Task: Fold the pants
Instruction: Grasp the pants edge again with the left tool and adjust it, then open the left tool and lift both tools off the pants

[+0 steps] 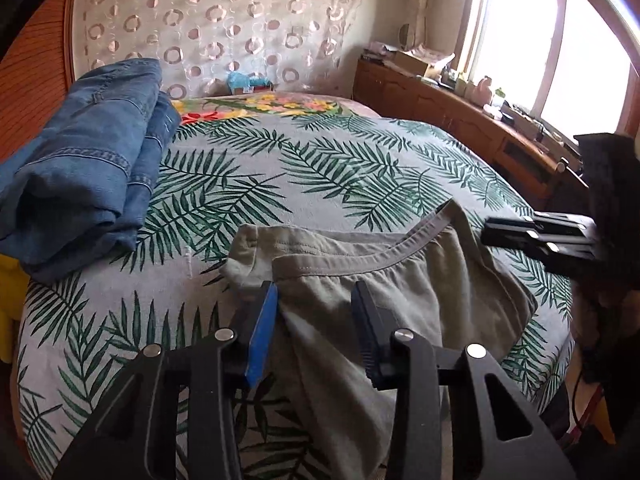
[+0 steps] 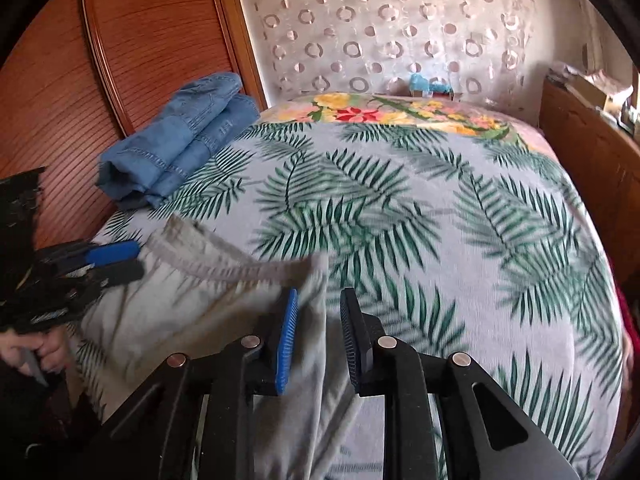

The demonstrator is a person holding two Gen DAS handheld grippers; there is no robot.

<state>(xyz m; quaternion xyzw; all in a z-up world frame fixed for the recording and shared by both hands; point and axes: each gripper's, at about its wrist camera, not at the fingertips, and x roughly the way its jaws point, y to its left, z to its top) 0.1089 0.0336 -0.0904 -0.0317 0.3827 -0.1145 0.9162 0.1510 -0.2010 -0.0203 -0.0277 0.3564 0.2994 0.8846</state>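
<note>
The grey-green pants [image 1: 400, 280] lie on the palm-print bedspread [image 1: 320, 168], waistband [image 1: 408, 242] just ahead of both claws. The left gripper [image 1: 316, 296] stands with its jaws parted over the cloth near the waist, fabric showing between the blue pad and the black one, neither visibly pressing; it reads as released. The right gripper [image 2: 318, 308] likewise has a gap between its jaws, the pants' edge under its blue pad, bare bedspread under the other, and grasps nothing. Folded jeans [image 1: 84, 160] sit well off to the left claw's far left. The risk from here: closing at this spot may pinch only the top layer, or catch bedspread with it, so the lift would drag the cover or open the waist unevenly, spoiling the fold
</note>
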